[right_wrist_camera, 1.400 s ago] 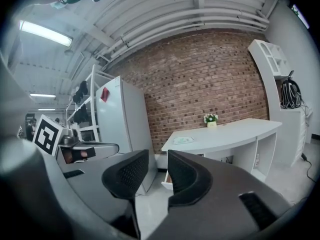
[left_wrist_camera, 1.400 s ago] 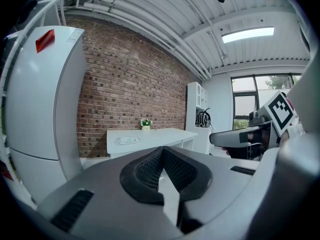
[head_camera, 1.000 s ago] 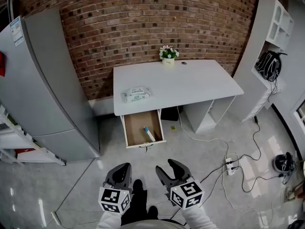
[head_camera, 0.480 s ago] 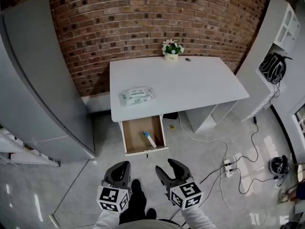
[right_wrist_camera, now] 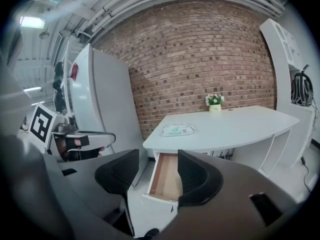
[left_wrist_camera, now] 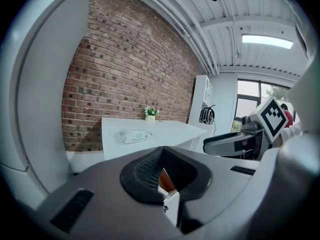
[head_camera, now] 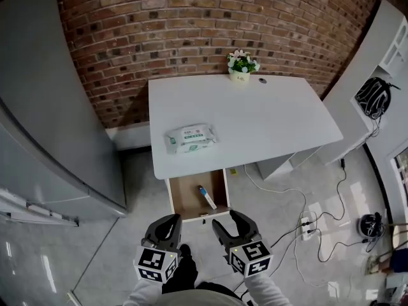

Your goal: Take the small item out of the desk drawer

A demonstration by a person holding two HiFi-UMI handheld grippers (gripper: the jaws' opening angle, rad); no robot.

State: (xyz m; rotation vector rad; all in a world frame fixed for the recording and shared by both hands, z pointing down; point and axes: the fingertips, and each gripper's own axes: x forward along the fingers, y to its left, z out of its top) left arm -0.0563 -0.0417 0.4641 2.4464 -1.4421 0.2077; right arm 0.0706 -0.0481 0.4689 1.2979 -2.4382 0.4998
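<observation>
We hold both claws low over the pale floor (head_camera: 95, 234), short of the desk (head_camera: 268, 116), and neither one touches anything. The left claw (head_camera: 167, 227) is drawn narrow: in the left gripper view its two ribbed pads come together at the tips, with nothing clamped, and only a thin wedge of the brown drawer (head_camera: 187, 199) shows between them behind the tips. The right claw (head_camera: 233, 227) stands wide and its jaws are opening. In the right gripper view nothing sits between its pads, and the drawer appears in the gap well beyond them. The drawer is pulled out from under the desk's front edge, on the left part of the desk, and its wooden bottom is in plain sight from the head view. The small item (head_camera: 206, 197), slim, white with a blue part, lies flat inside the drawer toward its right side, slanted to the drawer walls and well apart from both claws. On the desk top a pack of wipes (head_camera: 190, 137) lies near the front left, almost above the drawer, and a small potted plant (head_camera: 241, 64) stands at the back edge against the brick wall (head_camera: 191, 24). A tall grey cabinet (head_camera: 44, 107) stands to the left of the desk, and a white shelf unit (head_camera: 389, 50) stands to the right. A power strip (head_camera: 305, 225) with trailing cables lies on the floor to the right of our right claw.
</observation>
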